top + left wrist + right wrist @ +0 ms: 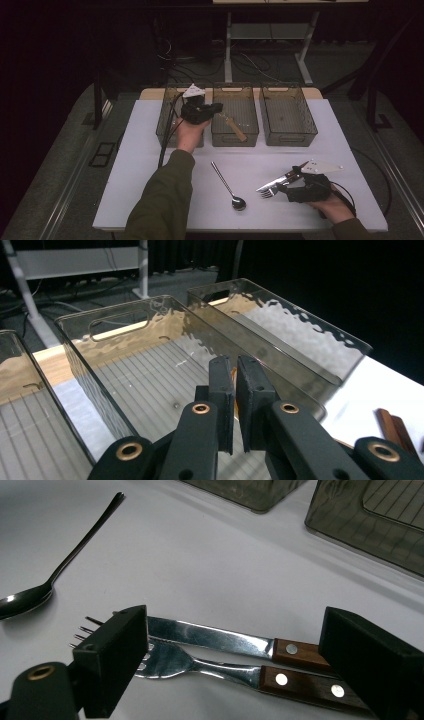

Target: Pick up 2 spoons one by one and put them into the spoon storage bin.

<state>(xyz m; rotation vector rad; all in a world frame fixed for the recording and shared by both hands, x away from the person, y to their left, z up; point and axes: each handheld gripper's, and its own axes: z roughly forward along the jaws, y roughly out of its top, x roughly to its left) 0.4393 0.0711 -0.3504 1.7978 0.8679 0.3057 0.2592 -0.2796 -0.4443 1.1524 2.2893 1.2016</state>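
The right gripper has its jaws spread wide on either side of a fork and a knife, both with riveted wooden handles, lying side by side and touching on the white worktop. Neither pad presses on them: one jaw stands by the fork's tines, the other by the handle ends. In the high view this gripper sits near the front right of the worktop, held by the person's right hand, with the fork and knife pointing left from it.

A metal spoon lies loose to the left of the pair, bowl toward the front edge; the right gripper view shows the spoon well apart from the fork.

The left gripper has its jaws drawn close together with just a narrow slit between the pads and nothing held in them. It hangs over the near rim of the middle bin of three clear ribbed plastic bins. In the high view the left gripper, in the left hand, sits between the left bin and the middle bin, and a wooden-handled utensil lies on the middle bin's floor. The right bin stands beside it along the back of the worktop.
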